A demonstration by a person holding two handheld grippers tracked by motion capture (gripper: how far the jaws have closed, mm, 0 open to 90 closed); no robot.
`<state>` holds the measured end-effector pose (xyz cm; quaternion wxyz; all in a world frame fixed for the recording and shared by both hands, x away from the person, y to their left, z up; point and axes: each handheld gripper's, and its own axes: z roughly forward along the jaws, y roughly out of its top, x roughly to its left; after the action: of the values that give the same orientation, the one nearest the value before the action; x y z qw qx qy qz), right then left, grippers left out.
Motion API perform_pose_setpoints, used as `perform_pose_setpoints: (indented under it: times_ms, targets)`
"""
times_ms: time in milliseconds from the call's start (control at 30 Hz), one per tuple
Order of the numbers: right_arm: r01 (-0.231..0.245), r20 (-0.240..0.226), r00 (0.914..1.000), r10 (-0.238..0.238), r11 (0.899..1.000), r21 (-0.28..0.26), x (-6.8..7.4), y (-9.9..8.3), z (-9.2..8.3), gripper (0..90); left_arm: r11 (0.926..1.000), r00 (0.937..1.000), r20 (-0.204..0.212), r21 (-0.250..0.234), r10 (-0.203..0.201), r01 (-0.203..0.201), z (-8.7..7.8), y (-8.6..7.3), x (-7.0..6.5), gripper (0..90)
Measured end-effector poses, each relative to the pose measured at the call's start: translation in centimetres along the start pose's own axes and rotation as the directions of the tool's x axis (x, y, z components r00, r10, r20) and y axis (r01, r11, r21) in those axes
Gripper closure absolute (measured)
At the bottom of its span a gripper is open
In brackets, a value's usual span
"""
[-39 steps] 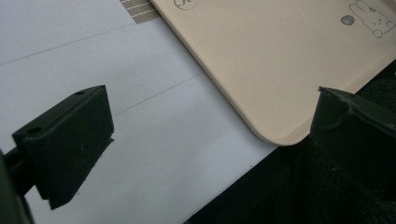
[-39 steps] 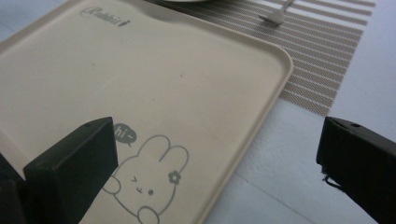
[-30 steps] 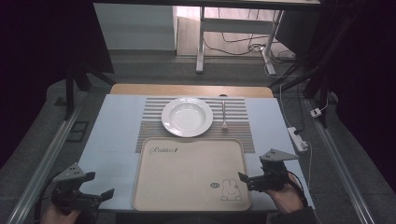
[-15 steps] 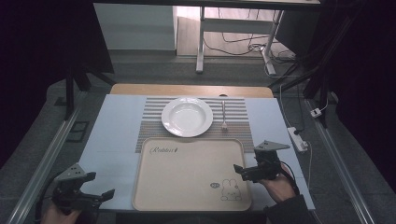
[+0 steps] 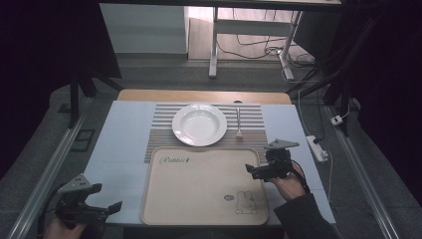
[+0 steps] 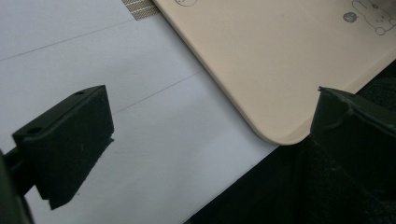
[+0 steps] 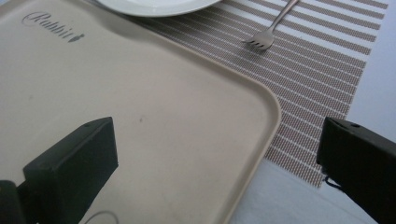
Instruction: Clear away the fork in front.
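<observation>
Two hand-held grippers are held with jaws apart: right (image 5: 254, 172) over the tray (image 5: 199, 199), left (image 5: 107, 209) near its corner. The fork (image 5: 239, 123) could be knocked if reached carelessly.

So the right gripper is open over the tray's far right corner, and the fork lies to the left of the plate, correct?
Not quite. The fork lies to the right of the plate, on the striped mat, as the high view shows. The rest holds: the right gripper is open over the tray's far right corner.
</observation>
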<state>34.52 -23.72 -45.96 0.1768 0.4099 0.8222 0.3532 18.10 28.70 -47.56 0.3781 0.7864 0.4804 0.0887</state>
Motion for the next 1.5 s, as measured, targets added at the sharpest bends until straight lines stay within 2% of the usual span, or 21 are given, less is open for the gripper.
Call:
perform_pose_setpoints:
  times_ms: [267,467,567,733,833,933,1133,1267,1400,1467,1500]
  targets:
    - [0.001,0.045,0.9990,-0.001,1.000,-0.005,-0.9,0.9,1.5,0.0,1.0000,1.0000,0.001,0.000,-0.001,0.001,0.0,0.0,0.0,0.0]
    - [0.036,0.069,0.9970,-0.037,0.999,0.017,-1.3,1.9,3.6,0.0,1.0000,1.0000,0.002,-0.001,-0.001,0.001,0.0,0.0,0.0,0.0]
    - [0.037,0.081,0.9960,-0.039,0.999,0.019,-1.5,2.2,4.4,0.0,1.0000,1.0000,0.004,-0.003,-0.004,0.004,0.0,0.0,0.1,0.0]
    - [0.033,0.093,0.9950,-0.034,0.999,0.019,-1.9,2.9,5.5,0.0,1.0000,1.0000,0.003,0.000,-0.003,0.003,0.0,0.0,0.1,0.0]
    - [0.045,0.088,0.9950,-0.048,0.998,0.034,-2.1,3.3,6.6,0.0,1.0000,1.0000,0.003,-0.001,-0.004,0.004,0.0,0.0,0.1,0.0]
    - [0.026,0.072,0.9970,-0.030,0.999,0.047,-2.3,3.7,7.8,0.0,1.0000,1.0000,0.004,0.000,-0.006,0.006,0.0,0.0,0.1,0.0]
    - [0.022,0.123,0.9919,-0.031,0.997,0.074,-2.3,4.6,9.6,0.0,1.0000,1.0000,0.005,0.000,-0.006,0.006,0.0,0.0,0.1,0.0]
    - [0.027,0.168,0.9848,-0.045,0.994,0.107,-2.5,5.1,11.2,0.0,1.0000,1.0000,0.007,0.000,-0.007,0.007,0.0,0.0,0.1,0.0]
    - [0.026,0.168,0.9847,-0.045,0.993,0.113,-2.7,5.5,11.9,0.0,1.0000,0.9999,0.007,0.000,-0.008,0.008,0.0,0.0,0.1,0.0]
    - [0.036,0.165,0.9847,-0.056,0.992,0.123,-2.7,5.7,12.3,2.5,1.0000,0.9999,0.008,0.000,-0.009,0.009,0.0,0.0,0.1,0.0]
    - [0.046,0.180,0.9813,-0.069,0.991,0.125,-2.6,5.9,12.8,8.3,1.0000,0.9999,0.008,0.000,-0.010,0.010,0.0,0.0,0.2,0.0]
